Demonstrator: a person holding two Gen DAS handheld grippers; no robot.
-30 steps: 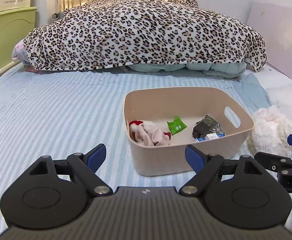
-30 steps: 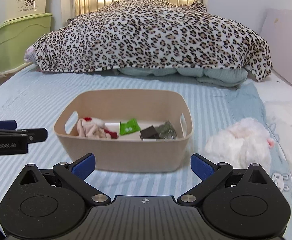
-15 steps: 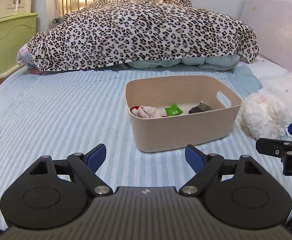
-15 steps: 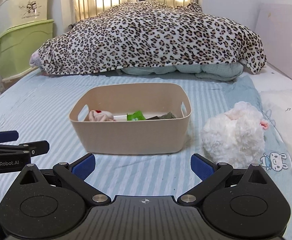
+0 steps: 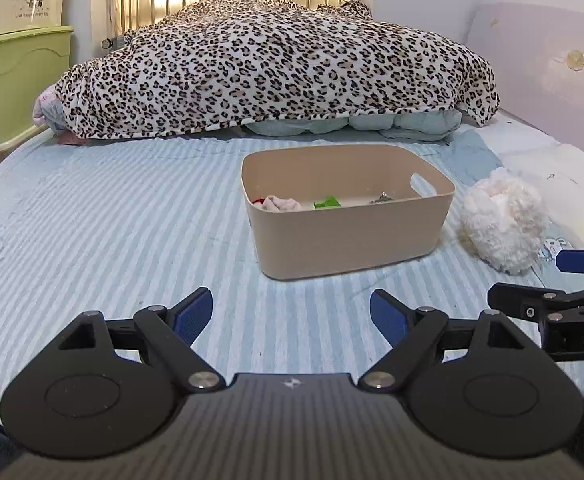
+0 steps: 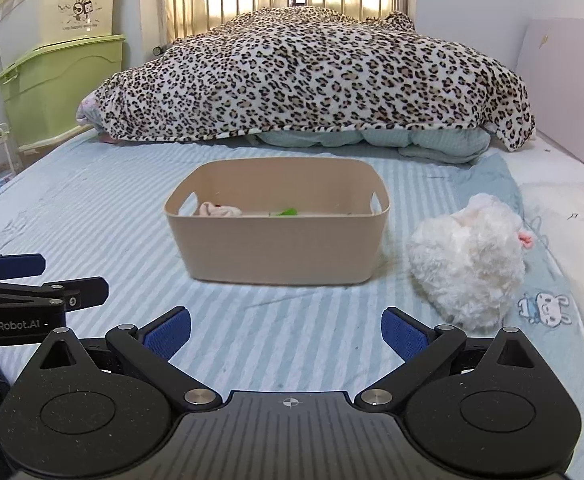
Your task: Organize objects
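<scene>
A beige plastic basket [image 5: 352,236] [image 6: 279,248] stands on the striped bed sheet. Inside it lie a pink cloth toy [image 5: 281,203] [image 6: 219,211], a green packet [image 5: 327,202] [image 6: 285,212] and a dark packet, mostly hidden by the wall. A white plush toy [image 5: 502,222] [image 6: 468,268] lies on the sheet to the right of the basket. My left gripper [image 5: 292,312] is open and holds nothing, well short of the basket. My right gripper [image 6: 285,330] is open too, with only sheet between its blue pads.
A leopard-print blanket [image 5: 275,64] is heaped across the far half of the bed. Green and cream storage boxes [image 6: 59,80] stand stacked at the left. A pale board [image 5: 552,68] leans along the right wall. Wide stretches of striped sheet [image 5: 111,220] lie left of the basket.
Both grippers have drawn back from the basket, which now looks smaller and farther off. Its contents are now mostly hidden behind its front wall. Both stay open.
</scene>
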